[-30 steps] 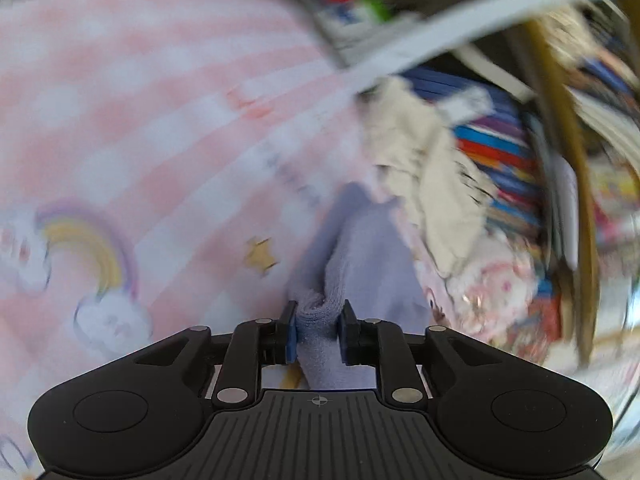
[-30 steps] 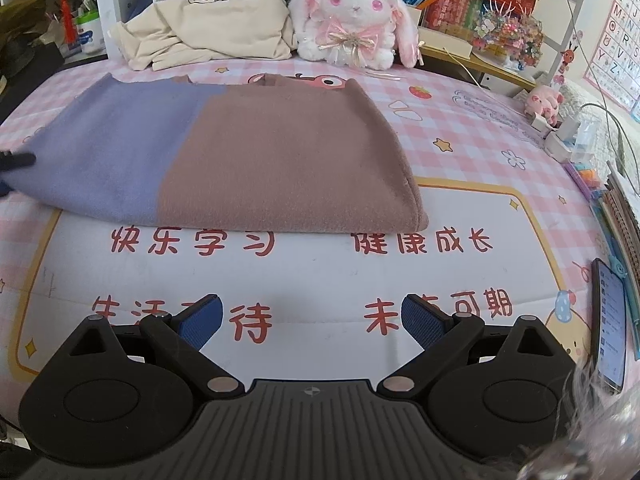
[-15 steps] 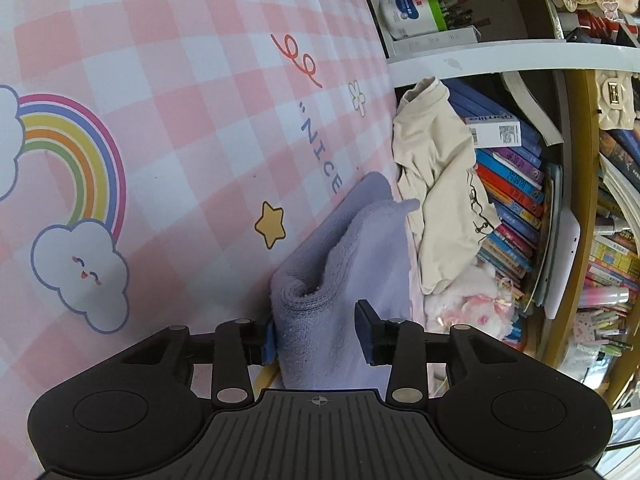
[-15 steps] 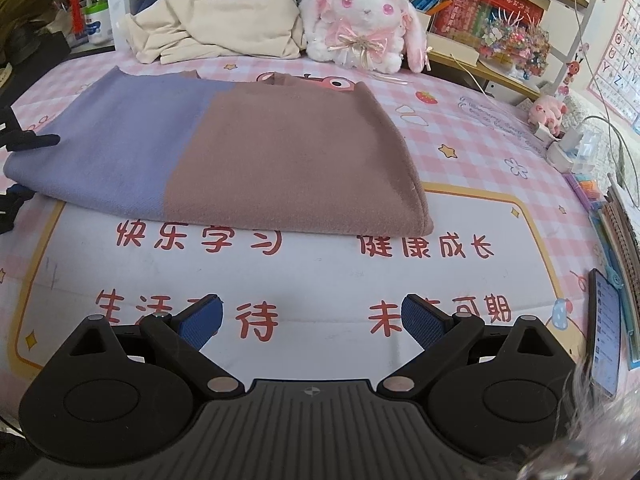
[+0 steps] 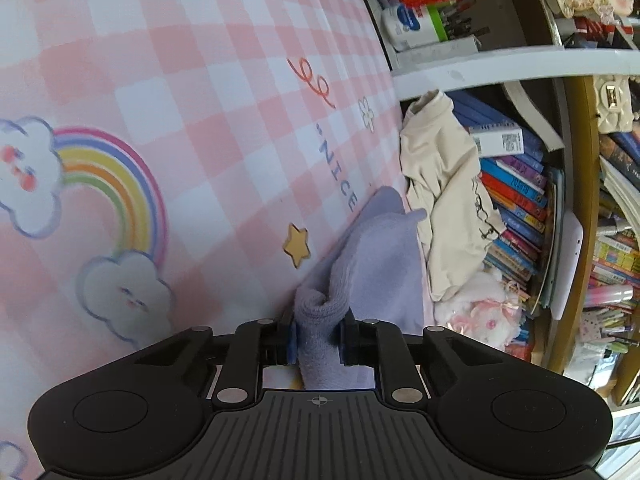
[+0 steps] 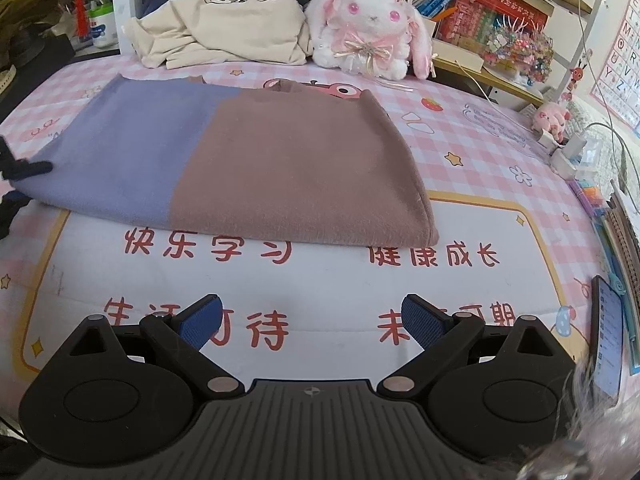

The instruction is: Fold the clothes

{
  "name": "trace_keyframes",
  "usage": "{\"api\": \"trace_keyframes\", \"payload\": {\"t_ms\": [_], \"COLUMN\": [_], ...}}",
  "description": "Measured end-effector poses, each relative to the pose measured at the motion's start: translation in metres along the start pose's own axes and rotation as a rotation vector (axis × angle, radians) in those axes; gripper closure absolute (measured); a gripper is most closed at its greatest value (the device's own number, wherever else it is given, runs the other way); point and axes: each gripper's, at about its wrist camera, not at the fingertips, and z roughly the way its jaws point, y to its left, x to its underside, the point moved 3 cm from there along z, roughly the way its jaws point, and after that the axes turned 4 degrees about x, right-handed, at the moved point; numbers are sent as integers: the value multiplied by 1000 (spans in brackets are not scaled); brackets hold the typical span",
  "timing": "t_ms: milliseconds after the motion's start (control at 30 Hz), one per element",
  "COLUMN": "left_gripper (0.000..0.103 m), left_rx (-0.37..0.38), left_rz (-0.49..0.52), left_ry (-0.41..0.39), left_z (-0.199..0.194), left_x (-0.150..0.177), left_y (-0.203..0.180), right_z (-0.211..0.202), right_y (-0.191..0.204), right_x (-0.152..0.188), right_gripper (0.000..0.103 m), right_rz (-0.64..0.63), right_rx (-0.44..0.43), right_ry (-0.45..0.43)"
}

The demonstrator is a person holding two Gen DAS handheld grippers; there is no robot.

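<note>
Left hand-held gripper: it is squeezed tight on a bunched-up purple edge of the sweater. The cloth fills the gap between its two pads.
Right hand-held gripper: its blue pads are spread wide apart and nothing is between them. It hangs over the white part of the mat with red writing.
Sweater: it lies folded and flat on the surface, ahead of the right hand-held gripper and not touching it. The left part is purple and the right part is brown. Its far left edge is where the left hand-held gripper pinches it.
Surface: it has a pink and white checked mat with stars. To the left of the left hand-held gripper the mat shows a rainbow and clouds.
Cream shirt: it sits crumpled past the sweater, far ahead of the right hand-held gripper, against the books.
Bunny toy: white and pink, it sits just to the right of the cream shirt.
Phone: it lies at the right side of the right hand-held gripper, near the edge of the surface.
</note>
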Motion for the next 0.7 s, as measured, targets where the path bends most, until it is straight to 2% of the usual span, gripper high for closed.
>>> {"api": "trace_keyframes", "payload": {"t_ms": [367, 700], "left_gripper": [86, 84], "left_rx": [-30, -14], "left_rz": [4, -40], "left_ry": [-107, -115], "left_z": [-49, -52], "left_x": [-27, -30], "left_y": [20, 28], "right_z": [3, 0], "right_y": [21, 27], "right_x": [-10, -13], "right_gripper": [6, 6], "right_rz": [-34, -57], "right_rx": [-52, -61], "right_ry": [-20, -40]}}
